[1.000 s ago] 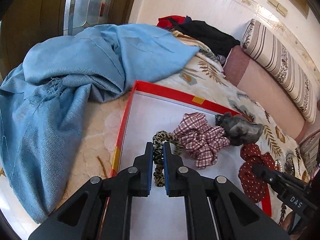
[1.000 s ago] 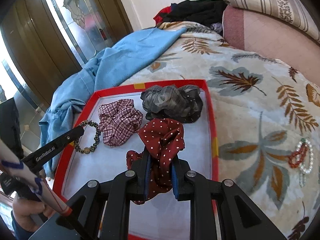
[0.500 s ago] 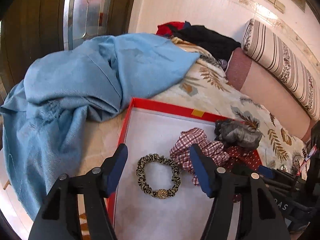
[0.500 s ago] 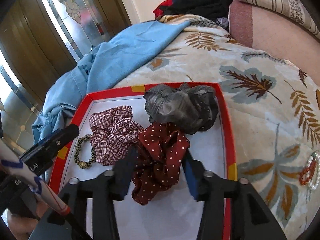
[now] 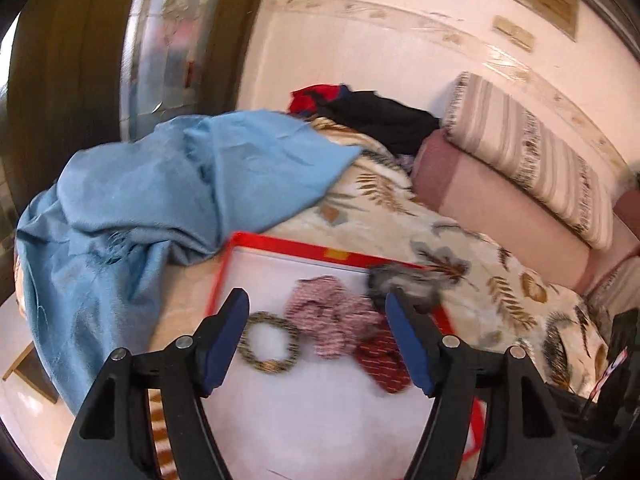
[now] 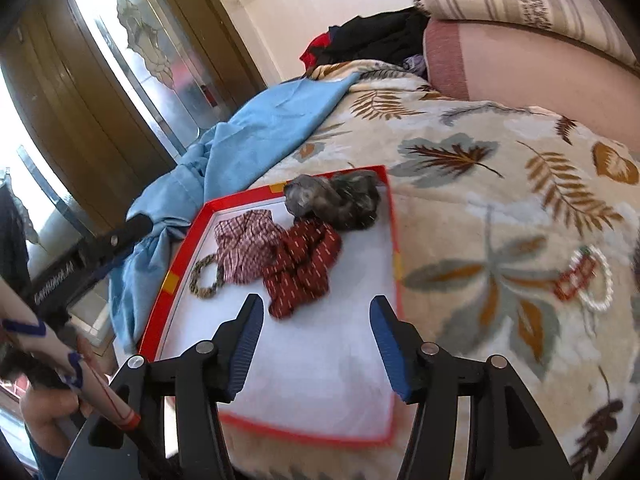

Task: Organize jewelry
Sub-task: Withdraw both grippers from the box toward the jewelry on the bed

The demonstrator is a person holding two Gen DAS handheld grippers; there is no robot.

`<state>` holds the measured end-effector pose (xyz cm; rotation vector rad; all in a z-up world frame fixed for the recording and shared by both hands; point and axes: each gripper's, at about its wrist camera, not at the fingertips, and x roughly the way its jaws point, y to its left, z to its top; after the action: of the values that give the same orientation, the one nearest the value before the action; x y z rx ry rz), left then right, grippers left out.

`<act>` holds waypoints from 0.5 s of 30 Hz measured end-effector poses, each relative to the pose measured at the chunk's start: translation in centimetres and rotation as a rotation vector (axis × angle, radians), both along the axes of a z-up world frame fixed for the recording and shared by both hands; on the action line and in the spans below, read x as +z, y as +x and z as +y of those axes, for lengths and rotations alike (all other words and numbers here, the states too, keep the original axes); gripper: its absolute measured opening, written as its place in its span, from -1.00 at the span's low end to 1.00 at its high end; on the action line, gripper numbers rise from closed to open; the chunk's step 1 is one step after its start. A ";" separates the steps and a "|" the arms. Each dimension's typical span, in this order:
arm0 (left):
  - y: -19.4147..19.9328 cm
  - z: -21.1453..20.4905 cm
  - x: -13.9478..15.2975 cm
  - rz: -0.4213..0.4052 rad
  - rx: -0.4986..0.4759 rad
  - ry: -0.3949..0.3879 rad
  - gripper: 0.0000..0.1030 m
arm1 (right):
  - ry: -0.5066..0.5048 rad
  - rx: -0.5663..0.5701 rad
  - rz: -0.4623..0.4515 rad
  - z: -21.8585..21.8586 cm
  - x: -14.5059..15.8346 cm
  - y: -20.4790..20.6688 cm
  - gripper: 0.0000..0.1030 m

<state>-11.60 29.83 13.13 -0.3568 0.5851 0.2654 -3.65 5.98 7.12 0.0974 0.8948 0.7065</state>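
A red-rimmed white tray (image 5: 304, 246) (image 6: 396, 232) lies on the leaf-print bedspread. In it lie a leopard-print band (image 5: 267, 366) (image 6: 205, 293), a plaid scrunchie (image 5: 328, 316) (image 6: 244, 244), a grey scrunchie (image 5: 424, 280) (image 6: 336, 200) and a red dotted scrunchie (image 5: 378, 360) (image 6: 300, 264). My left gripper (image 5: 316, 300) hovers above the tray, its jaws opening, nothing between the pads. My right gripper (image 6: 316, 305) hangs over the tray's near half, jaws opening too, holding nothing. A pearl bracelet (image 6: 600, 280) and a red bead bracelet (image 6: 572, 280) rest on the bedspread right of the tray.
A crumpled blue cloth (image 5: 160, 200) (image 6: 260, 132) lies against the tray's left side. Stacked pillows (image 5: 520, 160) and dark clothes (image 5: 380, 116) line the bed's far end. A glass-panelled door (image 6: 132, 52) stands at left. A person's hand (image 6: 44, 408) shows at lower left.
The left gripper let go of the leopard-print band and the right let go of the red dotted scrunchie. Both jaws spread wide, and both grippers drew back and up from the tray.
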 end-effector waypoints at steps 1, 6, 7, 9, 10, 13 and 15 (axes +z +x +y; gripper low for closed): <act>0.0 -0.8 0.3 -0.003 -0.016 0.005 0.38 | 0.009 -0.003 -0.001 -1.0 0.1 -0.5 0.16; 0.2 -6.5 1.3 -0.012 -0.129 0.048 0.39 | 0.021 -0.036 -0.027 -6.0 0.4 -2.3 0.16; 0.3 -7.7 1.3 -0.009 -0.151 0.058 0.39 | 0.022 -0.049 -0.034 -7.1 0.5 -2.6 0.16; 0.4 -10.4 1.1 0.000 -0.204 0.080 0.40 | 0.023 -0.076 -0.041 -9.6 0.5 -3.1 0.16; 0.4 -11.7 0.9 0.006 -0.229 0.089 0.40 | 0.024 -0.090 -0.048 -11.1 0.5 -3.4 0.16; 0.5 -15.3 -0.1 0.035 -0.303 0.117 0.40 | 0.001 -0.144 -0.079 -14.9 0.4 -3.8 0.16; 0.5 -17.9 -0.9 0.062 -0.357 0.133 0.40 | 0.025 -0.204 -0.077 -17.8 0.2 -3.5 0.16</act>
<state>-11.10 11.88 12.20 -0.1119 0.6775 -0.0289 -7.20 -11.80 7.30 0.1797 0.7894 0.5282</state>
